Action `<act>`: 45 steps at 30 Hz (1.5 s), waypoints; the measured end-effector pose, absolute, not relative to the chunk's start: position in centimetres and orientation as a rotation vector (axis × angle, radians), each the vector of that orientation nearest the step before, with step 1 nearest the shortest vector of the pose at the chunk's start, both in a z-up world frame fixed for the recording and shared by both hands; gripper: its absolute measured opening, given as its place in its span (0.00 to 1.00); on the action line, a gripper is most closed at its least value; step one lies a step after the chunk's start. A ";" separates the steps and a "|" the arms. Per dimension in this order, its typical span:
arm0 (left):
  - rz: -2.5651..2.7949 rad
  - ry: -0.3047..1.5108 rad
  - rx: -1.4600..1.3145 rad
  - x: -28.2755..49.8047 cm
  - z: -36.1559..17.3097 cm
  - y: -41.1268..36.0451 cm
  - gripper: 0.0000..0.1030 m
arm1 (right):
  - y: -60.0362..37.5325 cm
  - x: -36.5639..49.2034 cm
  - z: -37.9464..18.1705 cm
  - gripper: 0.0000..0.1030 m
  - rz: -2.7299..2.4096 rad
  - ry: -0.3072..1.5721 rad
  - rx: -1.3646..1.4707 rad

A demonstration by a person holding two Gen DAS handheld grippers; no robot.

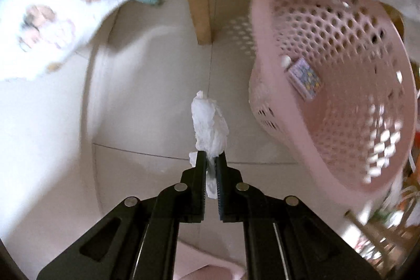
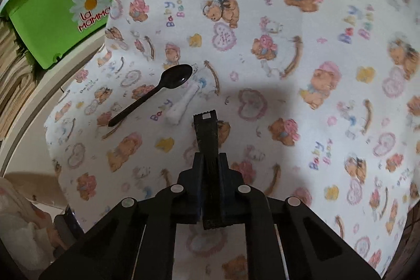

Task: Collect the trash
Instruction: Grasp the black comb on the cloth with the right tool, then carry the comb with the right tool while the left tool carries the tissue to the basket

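Left gripper [image 1: 210,156] jaws pinch crumpled white tissue [image 1: 209,123] above floor, left of pink perforated plastic basket [image 1: 341,75] | right gripper [image 2: 210,158] jaws clamp black flat stick [image 2: 206,133] above worktop | risk: thin pinch, tissue may slip and miss basket.

Motion-blurred basket [image 1: 341,85], edge-cropped box [image 2: 60,17]

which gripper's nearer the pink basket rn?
Left. The left gripper, shut on a white tissue, hangs beside the pink basket. The right gripper is over the tablecloth; no basket in its view.
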State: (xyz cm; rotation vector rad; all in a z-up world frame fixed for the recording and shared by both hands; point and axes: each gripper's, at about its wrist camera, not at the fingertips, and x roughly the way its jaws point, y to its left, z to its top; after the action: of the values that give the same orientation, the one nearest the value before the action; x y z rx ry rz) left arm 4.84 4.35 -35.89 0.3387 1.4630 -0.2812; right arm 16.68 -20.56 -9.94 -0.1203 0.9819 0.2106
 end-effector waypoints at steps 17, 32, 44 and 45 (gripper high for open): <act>-0.335 1.058 0.173 2.6 -15.9 2.1 0.06 | -22.4 7.6 -3.9 0.11 0.181 0.848 0.042; -0.380 0.915 0.064 3.0 -9.3 -2.2 0.06 | -20.9 -3.5 -3.0 0.11 0.201 0.810 0.182; -0.456 1.054 -0.019 4.6 -12.9 -4.3 0.07 | -20.0 -2.4 -9.8 0.11 0.228 1.012 0.206; -0.472 1.087 -0.028 4.6 -13.6 -4.3 0.07 | -20.4 -2.0 -10.5 0.11 0.234 1.036 0.230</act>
State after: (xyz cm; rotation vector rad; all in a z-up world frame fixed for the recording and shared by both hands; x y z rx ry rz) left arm 4.63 -4.35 -13.62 -0.0282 1.0865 -0.4719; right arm -2.02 -20.35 -10.49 0.2297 1.0356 0.2343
